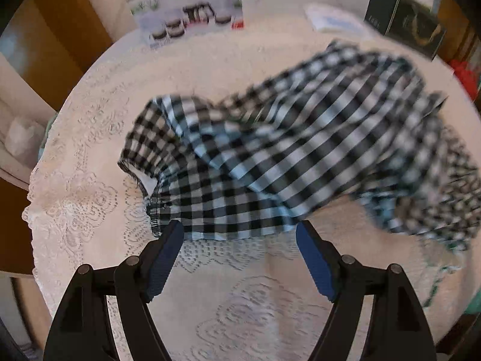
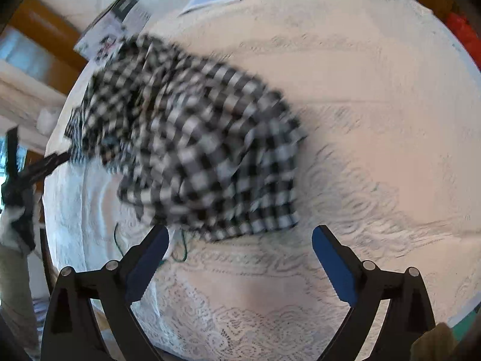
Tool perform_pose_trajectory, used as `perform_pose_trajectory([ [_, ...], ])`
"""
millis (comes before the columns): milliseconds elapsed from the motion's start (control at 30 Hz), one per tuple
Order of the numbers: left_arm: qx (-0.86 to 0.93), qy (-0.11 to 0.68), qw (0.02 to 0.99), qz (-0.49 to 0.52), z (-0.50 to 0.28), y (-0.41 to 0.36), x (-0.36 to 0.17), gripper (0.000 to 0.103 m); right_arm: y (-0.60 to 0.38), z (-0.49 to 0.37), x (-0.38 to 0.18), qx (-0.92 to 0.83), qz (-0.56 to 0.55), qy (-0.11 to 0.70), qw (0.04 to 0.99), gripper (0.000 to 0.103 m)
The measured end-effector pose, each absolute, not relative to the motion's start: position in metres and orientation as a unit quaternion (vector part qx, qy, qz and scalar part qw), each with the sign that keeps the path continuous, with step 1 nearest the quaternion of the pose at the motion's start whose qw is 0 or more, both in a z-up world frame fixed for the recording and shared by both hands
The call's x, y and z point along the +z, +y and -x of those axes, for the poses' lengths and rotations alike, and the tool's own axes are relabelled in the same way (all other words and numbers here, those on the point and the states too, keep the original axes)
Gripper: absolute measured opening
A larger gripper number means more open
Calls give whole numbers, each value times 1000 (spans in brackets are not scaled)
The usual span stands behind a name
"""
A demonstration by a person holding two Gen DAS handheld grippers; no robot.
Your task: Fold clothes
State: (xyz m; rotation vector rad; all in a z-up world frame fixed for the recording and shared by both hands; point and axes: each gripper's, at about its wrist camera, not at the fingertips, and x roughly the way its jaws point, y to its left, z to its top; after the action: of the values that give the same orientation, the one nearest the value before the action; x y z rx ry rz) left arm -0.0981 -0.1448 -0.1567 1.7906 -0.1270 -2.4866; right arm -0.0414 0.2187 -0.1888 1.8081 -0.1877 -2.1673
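Note:
A black-and-white checked garment [image 1: 270, 156] with an elastic waistband lies crumpled on the round table with a white lace cloth [image 1: 90, 210]. My left gripper [image 1: 239, 231] is open and empty, its blue pads just short of the garment's near hem. The garment also shows in the right wrist view [image 2: 198, 150], blurred. My right gripper [image 2: 240, 236] is open and empty, just short of the garment's near edge, over the lace cloth [image 2: 375, 150]. The left gripper shows at the far left of the right wrist view [image 2: 39, 165].
A printed leaflet [image 1: 192, 15], a white-blue paper [image 1: 336, 21] and a dark box [image 1: 405, 24] lie at the table's far side. A green thread [image 2: 177, 252] lies by the garment's near edge. The table's rim curves close on the left.

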Motion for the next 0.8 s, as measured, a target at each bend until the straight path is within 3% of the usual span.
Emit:
perform_pose_trajectory([
  [233, -808, -26, 49, -587, 115, -148, -186, 74, 165, 38, -219, -769, -624, -4, 142, 97],
  [300, -805, 2, 46, -591, 116, -151, -189, 50, 153, 42, -227, -778, -616, 27, 118, 92],
  [333, -803, 0, 53, -593, 116, -152, -187, 6, 150, 43, -227, -784, -611, 42, 103, 75],
  [367, -801, -3, 60, -595, 117, -152, -185, 2, 149, 44, -223, -795, -598, 63, 84, 52],
  [400, -805, -11, 70, -589, 115, -154, -180, 2, 151, 45, -215, -805, -584, 73, 75, 40],
  [500, -827, 9, 77, -557, 105, -168, -150, 1, 177, 53, -174, -842, -530, 99, 25, 29],
  [633, -857, 38, 107, -502, 85, -200, -93, 1, 233, 60, -100, -887, -439, 127, -66, 27],
  [700, -861, 51, 106, -494, 75, -212, -74, 1, 267, 58, -58, -901, -388, 144, -132, 18],
  [800, -859, 54, 91, -501, 68, -216, -68, 2, 337, 50, -24, -901, -381, 91, -184, 18],
])
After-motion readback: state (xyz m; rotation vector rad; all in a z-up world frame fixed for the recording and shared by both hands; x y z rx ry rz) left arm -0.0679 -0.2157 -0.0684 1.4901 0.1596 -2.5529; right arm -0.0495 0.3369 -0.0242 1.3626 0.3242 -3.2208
